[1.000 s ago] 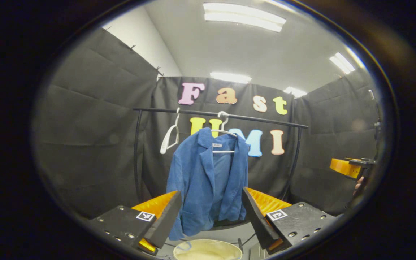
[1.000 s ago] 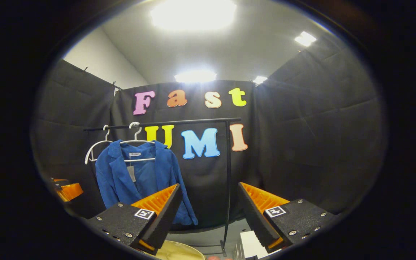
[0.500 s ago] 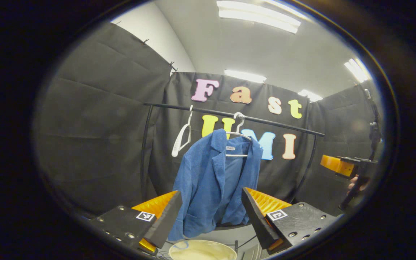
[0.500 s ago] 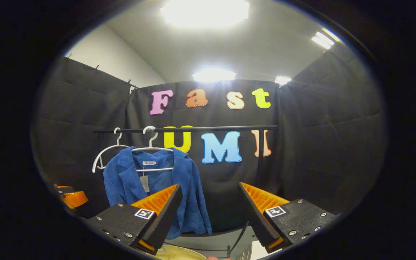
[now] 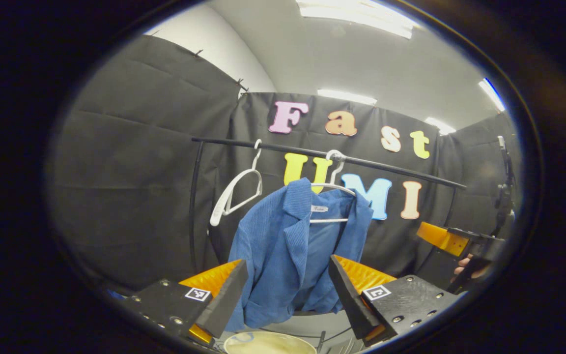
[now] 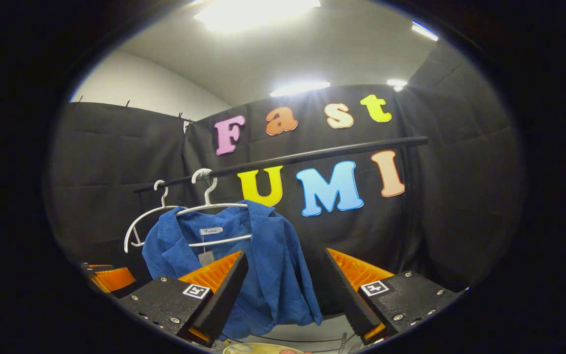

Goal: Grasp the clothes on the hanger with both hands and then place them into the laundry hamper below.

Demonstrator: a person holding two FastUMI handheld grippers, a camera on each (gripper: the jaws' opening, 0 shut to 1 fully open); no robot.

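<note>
The blue jacket [image 5: 293, 246] hangs on its hanger [image 5: 332, 189] at 12 o'clock, hamper [image 5: 268, 343] below. Both the left gripper [image 5: 288, 295] and right gripper [image 6: 283, 290] have their jaws spread, holding nothing. Best to close in level and pinch each shoulder.

The jacket [image 5: 288, 246] hanging ahead of me is blue with a fine ribbed texture, and a small white label [image 5: 319, 209] sits at its collar. Its hanger [image 5: 334, 187] is white, as is the bare hanger [image 5: 234, 194] to its left. The rail [image 5: 312, 153] is black. Near and low, the hamper [image 5: 268, 344] rim looks cream. The ceiling [image 5: 361, 64] is white.
</note>
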